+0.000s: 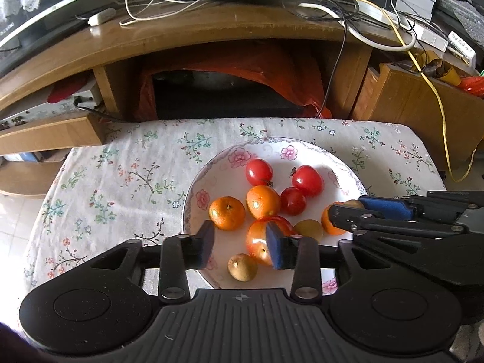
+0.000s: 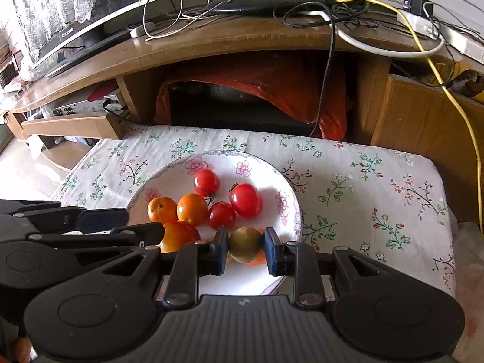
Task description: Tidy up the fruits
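So your right gripper is clamped on a brownish fruit over the plate; your left gripper hangs wide, empty, above the plate's near side.

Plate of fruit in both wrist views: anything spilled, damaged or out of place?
Nothing stands out. All the fruit sits inside the plate: tomatoes, small oranges and brownish-yellow round fruits. None lies on the floral tablecloth. The plate looks unchipped where its rim shows.
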The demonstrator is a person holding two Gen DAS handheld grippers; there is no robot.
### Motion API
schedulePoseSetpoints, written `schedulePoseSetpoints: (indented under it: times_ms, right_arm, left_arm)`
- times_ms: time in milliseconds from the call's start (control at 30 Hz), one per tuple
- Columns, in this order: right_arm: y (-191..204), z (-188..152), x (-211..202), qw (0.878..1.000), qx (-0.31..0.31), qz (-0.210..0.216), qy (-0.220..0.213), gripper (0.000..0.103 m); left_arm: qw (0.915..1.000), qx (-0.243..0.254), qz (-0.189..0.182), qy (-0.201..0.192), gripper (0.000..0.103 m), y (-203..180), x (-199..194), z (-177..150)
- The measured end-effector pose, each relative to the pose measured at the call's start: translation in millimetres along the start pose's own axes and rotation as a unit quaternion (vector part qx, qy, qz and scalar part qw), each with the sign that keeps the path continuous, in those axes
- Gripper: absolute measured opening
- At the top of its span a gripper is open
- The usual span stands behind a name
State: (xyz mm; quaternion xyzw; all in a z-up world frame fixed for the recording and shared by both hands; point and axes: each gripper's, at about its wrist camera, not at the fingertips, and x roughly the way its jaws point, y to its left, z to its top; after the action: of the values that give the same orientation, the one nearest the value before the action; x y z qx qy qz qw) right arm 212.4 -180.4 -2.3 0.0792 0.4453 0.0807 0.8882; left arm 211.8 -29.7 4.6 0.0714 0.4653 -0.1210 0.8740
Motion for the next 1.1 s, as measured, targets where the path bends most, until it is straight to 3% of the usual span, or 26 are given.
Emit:
schedulePoseSetpoints:
  times_ms: [267,667,1100]
  right_arm:
    - [-3.7,-2.6,-12.0,1.000,0.011,0.000,-0.004,0.029]
    - [-3.2,-15.3,-37.4,1.000,0.023,-0.001,-0.014,0.031]
    - [2.3,-49.9,-89.3,0.999,0.030,-0.006,-0.029,0.033]
  left_arm:
    - [0.9999,-0.005,0.005,-0.010,0.068,2.7,-12.8,-3.5]
    - [0.9986,-0.009,0.027,-0.045,0.084,0.0,-40.0,-19.1]
    - [0.9936,-0.011,0.013,-0.111,0.092,-8.1,-87.8,-50.9]
